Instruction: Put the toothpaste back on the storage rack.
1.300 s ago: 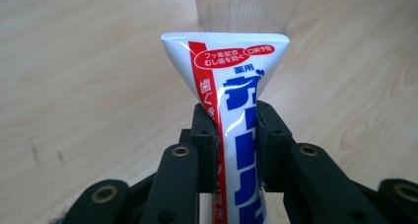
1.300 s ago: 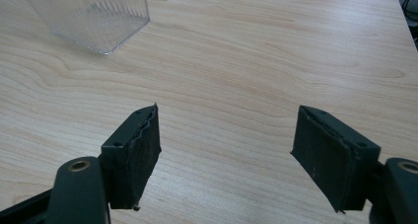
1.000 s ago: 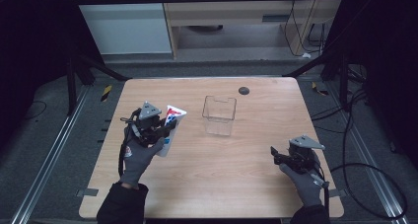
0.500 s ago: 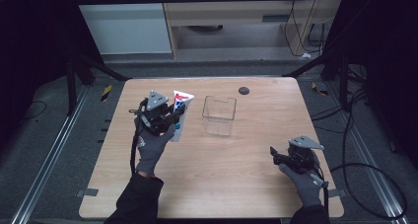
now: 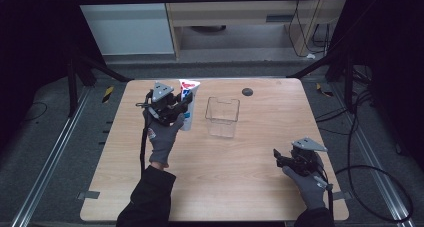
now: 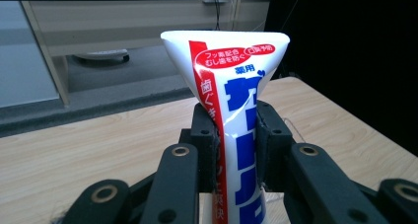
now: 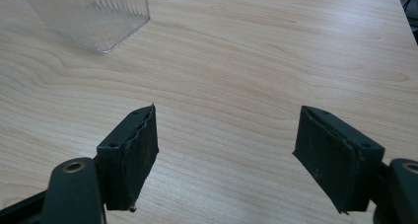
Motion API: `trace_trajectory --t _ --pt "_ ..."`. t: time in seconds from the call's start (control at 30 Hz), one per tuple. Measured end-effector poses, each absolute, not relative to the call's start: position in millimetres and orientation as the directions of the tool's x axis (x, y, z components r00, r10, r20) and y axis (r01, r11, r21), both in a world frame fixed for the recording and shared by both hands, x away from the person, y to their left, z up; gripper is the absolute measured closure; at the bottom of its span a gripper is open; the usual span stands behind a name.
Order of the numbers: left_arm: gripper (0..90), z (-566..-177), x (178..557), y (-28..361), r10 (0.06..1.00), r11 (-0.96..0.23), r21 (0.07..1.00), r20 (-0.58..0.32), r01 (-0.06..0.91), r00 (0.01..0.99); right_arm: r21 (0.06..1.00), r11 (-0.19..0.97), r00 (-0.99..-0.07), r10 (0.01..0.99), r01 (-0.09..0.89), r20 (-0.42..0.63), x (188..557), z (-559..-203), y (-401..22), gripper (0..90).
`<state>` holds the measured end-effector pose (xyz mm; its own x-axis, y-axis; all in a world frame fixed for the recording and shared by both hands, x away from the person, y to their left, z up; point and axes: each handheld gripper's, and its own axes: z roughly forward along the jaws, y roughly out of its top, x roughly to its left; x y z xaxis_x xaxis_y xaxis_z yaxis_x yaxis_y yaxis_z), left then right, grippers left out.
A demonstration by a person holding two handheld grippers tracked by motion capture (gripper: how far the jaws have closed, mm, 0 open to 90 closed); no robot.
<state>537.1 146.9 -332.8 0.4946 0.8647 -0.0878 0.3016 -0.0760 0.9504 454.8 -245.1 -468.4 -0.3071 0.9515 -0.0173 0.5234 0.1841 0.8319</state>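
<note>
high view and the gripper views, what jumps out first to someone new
The white toothpaste tube with red and blue print stands out, clamped upright in the left gripper near the table's far left. Just right of it stands a clear plastic container, nothing visible inside. The right gripper sits near the table's near right corner, jaws apart with nothing between them.

White toothpaste tube (image 6: pixel 236 110), red stripe and blue lettering, flat crimped end up. Held upright off the table, far left, just left of the clear ribbed container (image 5: pixel 222 117).
</note>
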Motion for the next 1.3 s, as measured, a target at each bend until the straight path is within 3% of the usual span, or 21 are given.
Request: trace_trajectory --t 0.43,1.3 --pt "73.0 -334 555 115 0.871 -0.054 0.967 -0.075 0.247 0.485 0.836 0.175 -0.298 0.954 0.521 -0.014 454 -471 -247 23.7" --pt "72.9 -335 585 69 0.847 -0.056 0.969 -0.083 0.242 0.526 0.842 0.164 -0.291 0.957 0.514 -0.009 454 -472 -251 23.2"
